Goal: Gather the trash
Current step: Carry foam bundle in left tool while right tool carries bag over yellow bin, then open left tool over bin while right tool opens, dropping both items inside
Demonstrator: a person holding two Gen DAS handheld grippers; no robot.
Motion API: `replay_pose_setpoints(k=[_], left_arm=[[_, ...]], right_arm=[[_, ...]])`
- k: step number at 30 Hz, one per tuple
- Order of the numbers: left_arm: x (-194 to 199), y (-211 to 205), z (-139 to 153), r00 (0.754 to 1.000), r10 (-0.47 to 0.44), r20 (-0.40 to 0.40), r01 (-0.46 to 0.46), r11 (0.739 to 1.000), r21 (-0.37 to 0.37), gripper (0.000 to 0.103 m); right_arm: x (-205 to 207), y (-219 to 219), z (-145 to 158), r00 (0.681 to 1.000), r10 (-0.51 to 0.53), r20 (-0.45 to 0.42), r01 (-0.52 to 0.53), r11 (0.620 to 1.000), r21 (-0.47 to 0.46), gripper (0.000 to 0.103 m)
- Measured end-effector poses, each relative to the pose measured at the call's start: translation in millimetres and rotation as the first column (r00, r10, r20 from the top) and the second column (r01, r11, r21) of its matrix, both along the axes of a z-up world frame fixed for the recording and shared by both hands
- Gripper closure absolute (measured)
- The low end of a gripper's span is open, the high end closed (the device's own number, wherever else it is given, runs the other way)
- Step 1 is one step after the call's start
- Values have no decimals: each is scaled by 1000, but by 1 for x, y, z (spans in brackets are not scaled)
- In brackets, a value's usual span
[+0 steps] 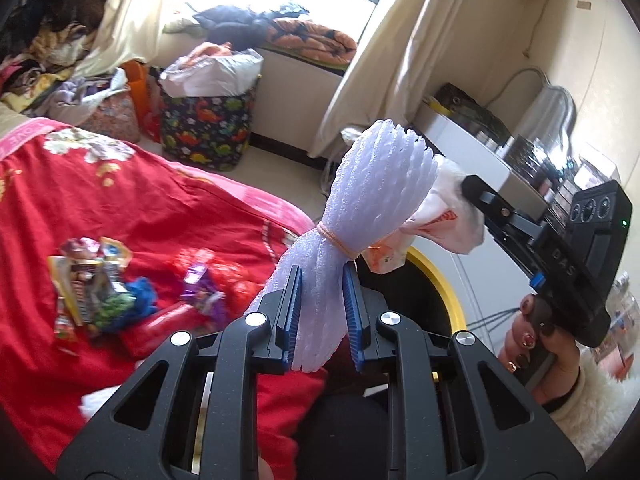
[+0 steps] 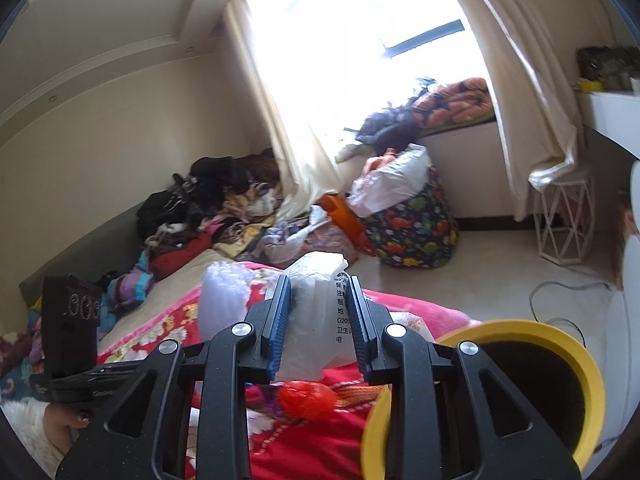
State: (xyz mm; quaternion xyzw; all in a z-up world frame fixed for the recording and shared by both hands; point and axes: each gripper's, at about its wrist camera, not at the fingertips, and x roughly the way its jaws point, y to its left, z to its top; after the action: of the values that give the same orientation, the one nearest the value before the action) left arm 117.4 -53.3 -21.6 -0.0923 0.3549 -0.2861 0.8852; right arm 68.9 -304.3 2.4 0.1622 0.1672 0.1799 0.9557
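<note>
My left gripper (image 1: 322,270) is shut on a white foam net bundle (image 1: 376,184) tied with a rubber band; the bundle stands up between the blue pads. The same bundle (image 2: 224,300) shows left of the right gripper. My right gripper (image 2: 320,280) is shut on a crumpled white plastic bag (image 2: 320,320) with printed text. From the left wrist view that bag (image 1: 444,216) hangs over a black bin with a yellow rim (image 1: 438,276). The bin (image 2: 576,356) sits low right of the right gripper. Snack wrappers (image 1: 96,280) and a purple wrapper (image 1: 200,284) lie on the red bedspread (image 1: 140,208).
A dinosaur-print bag (image 1: 208,128) stuffed with plastic stands on the floor by the window. Clothes (image 2: 208,208) are piled at the bed's far end. A white desk (image 1: 460,140), a wire stool (image 2: 564,220) and a floor cable (image 2: 560,292) are to the right.
</note>
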Motion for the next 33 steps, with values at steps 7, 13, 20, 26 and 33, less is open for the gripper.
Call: replay_pose_setpoints(k=[7, 13, 20, 26, 33], left_arm=[[0, -44, -13, 996, -77, -35, 77, 997, 16, 88], [4, -83, -29, 989, -124, -83, 128, 991, 43, 88], [16, -113, -51, 979, -113, -168, 130, 987, 97, 87], [24, -134, -64, 971, -107, -212, 135, 983, 126, 87], [27, -144, -73, 967, -115, -228, 143, 983, 112, 75]], right_arm=[[-1, -39, -20, 993, -98, -65, 100, 995, 26, 76], [-6, -63, -36, 980, -166, -109, 171, 985, 33, 76], [-9, -89, -52, 959, -226, -173, 239, 969, 59, 78], [-12, -106, -62, 941, -268, -206, 289, 954, 80, 89], [-11, -114, -67, 928, -290, -233, 316, 945, 83, 93]])
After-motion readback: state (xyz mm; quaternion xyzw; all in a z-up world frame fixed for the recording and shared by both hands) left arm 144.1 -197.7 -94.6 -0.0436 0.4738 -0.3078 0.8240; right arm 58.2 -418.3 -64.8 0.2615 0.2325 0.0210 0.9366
